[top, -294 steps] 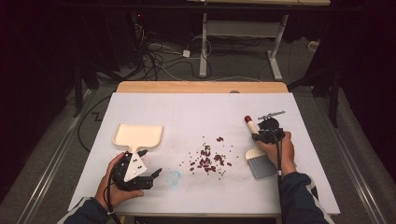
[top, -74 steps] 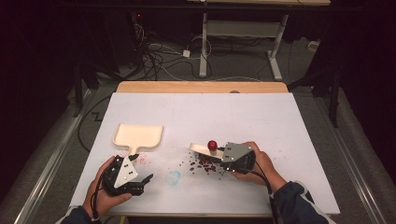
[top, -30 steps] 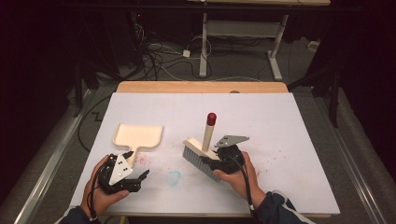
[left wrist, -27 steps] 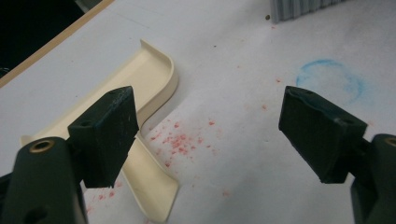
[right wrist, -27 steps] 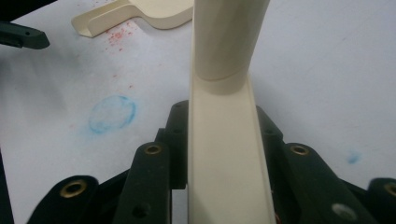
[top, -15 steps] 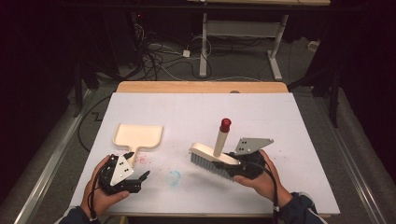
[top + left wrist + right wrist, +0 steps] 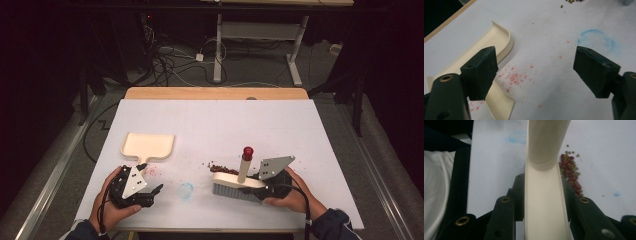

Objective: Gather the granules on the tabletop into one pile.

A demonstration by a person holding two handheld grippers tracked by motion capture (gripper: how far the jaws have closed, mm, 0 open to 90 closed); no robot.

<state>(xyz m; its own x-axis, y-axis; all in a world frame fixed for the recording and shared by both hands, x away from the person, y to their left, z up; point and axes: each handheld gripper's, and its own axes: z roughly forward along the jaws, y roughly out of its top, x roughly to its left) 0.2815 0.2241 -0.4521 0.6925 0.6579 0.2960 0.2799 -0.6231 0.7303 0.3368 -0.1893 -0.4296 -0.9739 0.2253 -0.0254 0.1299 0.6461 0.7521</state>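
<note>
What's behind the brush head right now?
A row of red and green beans lies on the table just beyond the brush. Any beans under its bristles are covered.

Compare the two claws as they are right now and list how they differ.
The left claw stands open with nothing between its jaws; the right claw is shut on the cream brush.
The left claw sits just below the cream dustpan without touching it; the right claw holds the brush bristles-down beside the pile of beans.
Shared: both have black jaws, a grey three-cornered plate on top, and are held low over the white table.
</note>
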